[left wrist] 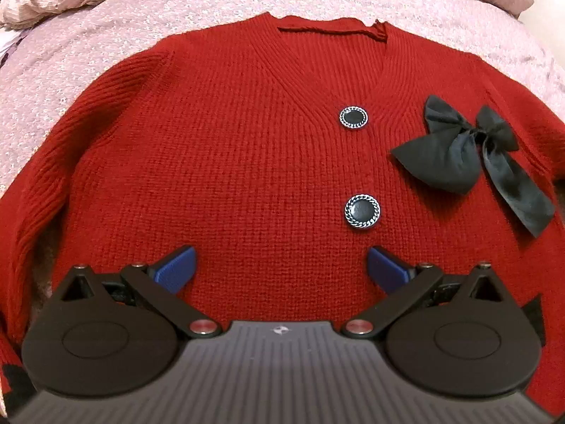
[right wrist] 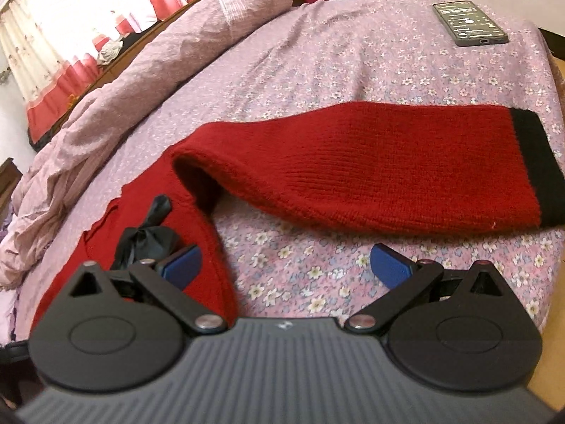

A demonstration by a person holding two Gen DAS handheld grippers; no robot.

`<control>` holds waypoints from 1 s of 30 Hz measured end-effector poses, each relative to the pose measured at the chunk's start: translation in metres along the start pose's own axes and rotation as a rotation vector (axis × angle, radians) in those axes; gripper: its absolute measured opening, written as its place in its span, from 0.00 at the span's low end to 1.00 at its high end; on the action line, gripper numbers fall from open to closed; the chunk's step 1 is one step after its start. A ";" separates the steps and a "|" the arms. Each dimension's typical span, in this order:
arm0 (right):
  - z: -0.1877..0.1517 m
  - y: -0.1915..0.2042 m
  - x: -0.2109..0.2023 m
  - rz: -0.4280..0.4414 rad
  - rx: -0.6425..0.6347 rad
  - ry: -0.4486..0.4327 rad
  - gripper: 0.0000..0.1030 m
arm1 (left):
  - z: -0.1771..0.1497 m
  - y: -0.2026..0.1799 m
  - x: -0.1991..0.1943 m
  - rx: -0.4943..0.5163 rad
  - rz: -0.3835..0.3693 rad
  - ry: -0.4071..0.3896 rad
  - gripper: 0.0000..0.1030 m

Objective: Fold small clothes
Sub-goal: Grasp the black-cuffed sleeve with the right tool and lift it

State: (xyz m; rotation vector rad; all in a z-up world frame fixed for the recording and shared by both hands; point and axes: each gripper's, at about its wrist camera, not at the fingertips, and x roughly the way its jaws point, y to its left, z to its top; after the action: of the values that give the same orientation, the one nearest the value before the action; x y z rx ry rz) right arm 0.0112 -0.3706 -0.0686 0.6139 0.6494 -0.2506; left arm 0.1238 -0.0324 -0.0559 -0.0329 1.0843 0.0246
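Lying flat, front up, across centre frame of the left view: red ribbed-knit cardigan (left wrist: 226, 148) on the lilac floral bedspread (left wrist: 42, 81); two round black metal-rimmed buttons (left wrist: 354, 117) and black satin bow (left wrist: 459, 148) at right. Hovering low over the hem: left gripper (left wrist: 280, 270), blue pads spread wide, holding nothing. In the right view, stretching across mid-frame: long red sleeve with black cuff (right wrist: 370, 173). Right gripper (right wrist: 286, 265) likewise gaping, empty, straddling body edge and bedspread. Likely next: pinching cuff, folding sleeve across chest, keeping the bow flat. Dark smartphone (right wrist: 469, 23) resting upper right, well apart.
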 end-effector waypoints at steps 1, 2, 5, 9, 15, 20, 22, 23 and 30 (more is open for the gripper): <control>0.001 -0.001 0.002 0.001 -0.002 -0.002 1.00 | 0.000 0.000 0.001 0.003 -0.001 0.000 1.00; 0.002 -0.002 0.004 0.004 0.002 -0.006 1.00 | -0.001 0.000 0.001 0.005 -0.003 0.001 1.00; 0.005 -0.008 0.008 0.024 0.052 -0.016 1.00 | -0.001 0.002 0.003 -0.001 -0.011 0.011 1.00; 0.009 -0.018 0.011 0.057 0.129 -0.037 1.00 | 0.000 0.001 0.005 0.001 -0.011 0.008 1.00; 0.013 -0.037 0.016 0.110 0.301 -0.068 1.00 | -0.003 0.003 0.002 0.006 -0.021 0.004 1.00; 0.017 -0.051 0.017 0.152 0.463 -0.087 1.00 | -0.005 0.002 0.001 0.006 -0.017 0.001 1.00; 0.018 -0.055 0.021 0.156 0.515 -0.096 1.00 | -0.005 0.002 0.001 0.008 -0.020 0.004 1.00; 0.018 -0.056 0.023 0.156 0.528 -0.107 1.00 | -0.005 0.003 0.001 0.010 -0.022 0.005 1.00; 0.021 -0.059 0.032 0.168 0.539 -0.115 0.99 | -0.004 0.003 0.002 0.025 -0.029 -0.006 1.00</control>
State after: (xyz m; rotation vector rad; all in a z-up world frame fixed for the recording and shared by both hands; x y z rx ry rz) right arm 0.0226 -0.4310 -0.1025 1.1572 0.4124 -0.3038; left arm 0.1208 -0.0292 -0.0596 -0.0260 1.0783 -0.0150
